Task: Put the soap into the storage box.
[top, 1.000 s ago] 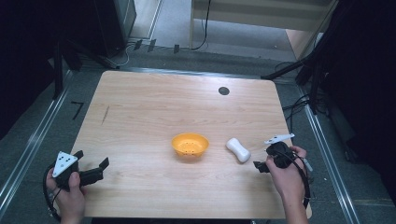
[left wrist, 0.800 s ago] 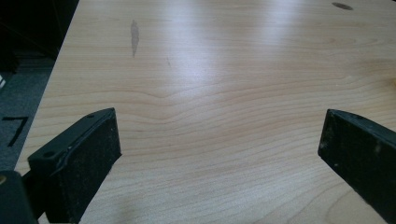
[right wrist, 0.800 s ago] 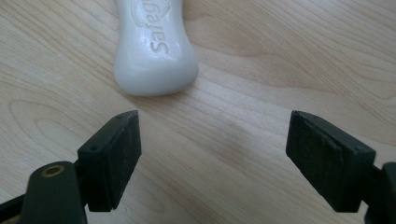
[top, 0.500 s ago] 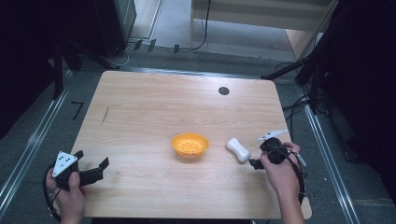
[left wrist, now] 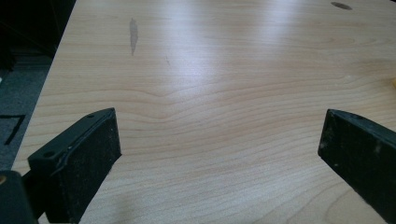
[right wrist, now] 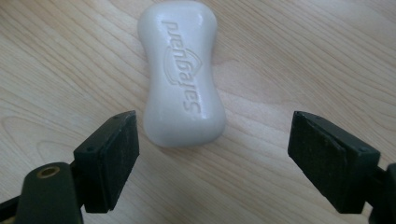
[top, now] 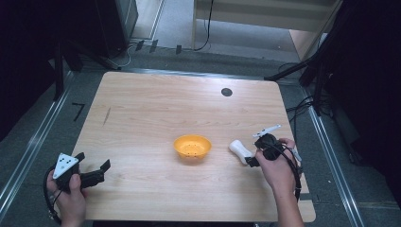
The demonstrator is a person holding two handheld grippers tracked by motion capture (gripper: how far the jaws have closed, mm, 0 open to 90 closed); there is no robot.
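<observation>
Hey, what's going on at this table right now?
A person at a wooden table holds a two-jaw gripper in each hand. The right gripper is open, reaching for a white bar of Safeguard soap that lies flat just ahead of its jaws, not yet between the pads or touched. Its jaws have just been opening wider. An empty orange bowl sits beside the soap, near the table's middle. The left gripper is open over bare wood at the near left corner.

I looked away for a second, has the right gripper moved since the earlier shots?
Yes. The right gripper has slid left across the table toward the soap bar, which lies right of the orange bowl.
</observation>
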